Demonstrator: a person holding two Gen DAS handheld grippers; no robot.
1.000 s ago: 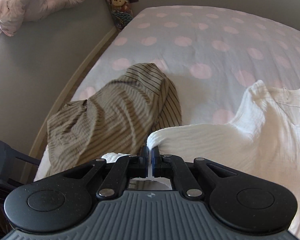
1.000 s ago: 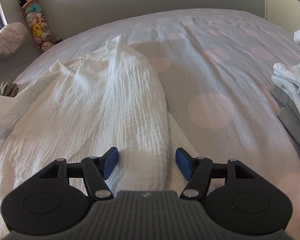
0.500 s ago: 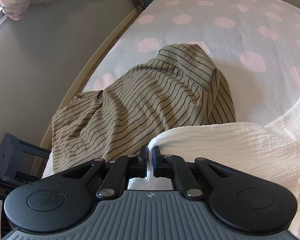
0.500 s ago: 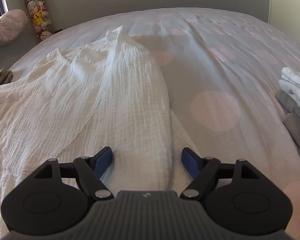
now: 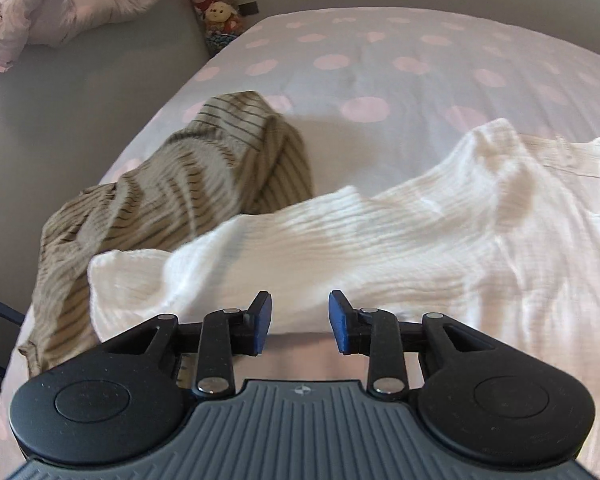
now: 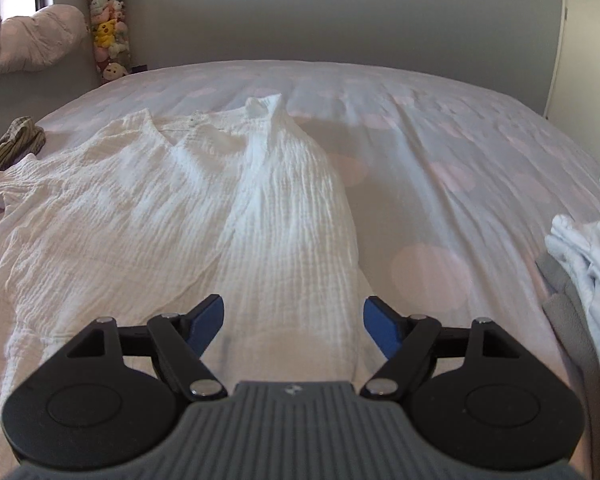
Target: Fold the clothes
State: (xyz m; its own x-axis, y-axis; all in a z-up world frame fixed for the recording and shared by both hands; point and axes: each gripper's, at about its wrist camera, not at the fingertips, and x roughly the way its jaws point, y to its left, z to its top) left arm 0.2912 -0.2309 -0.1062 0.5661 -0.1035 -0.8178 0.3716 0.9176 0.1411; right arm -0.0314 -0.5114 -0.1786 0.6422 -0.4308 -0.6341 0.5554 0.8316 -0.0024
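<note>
Polka-dot bed [image 5: 364, 80]: white garment [image 5: 380, 240] partly hides the blurred striped garment [image 5: 172, 188].

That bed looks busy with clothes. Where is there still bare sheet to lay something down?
The widest bare stretch of the polka-dot sheet lies between the white garment and the folded pile at the right edge, running back to the wall. A smaller patch sits beyond the striped garment. The near left side is crowded: white sleeve overlaps the striped cloth.
</note>
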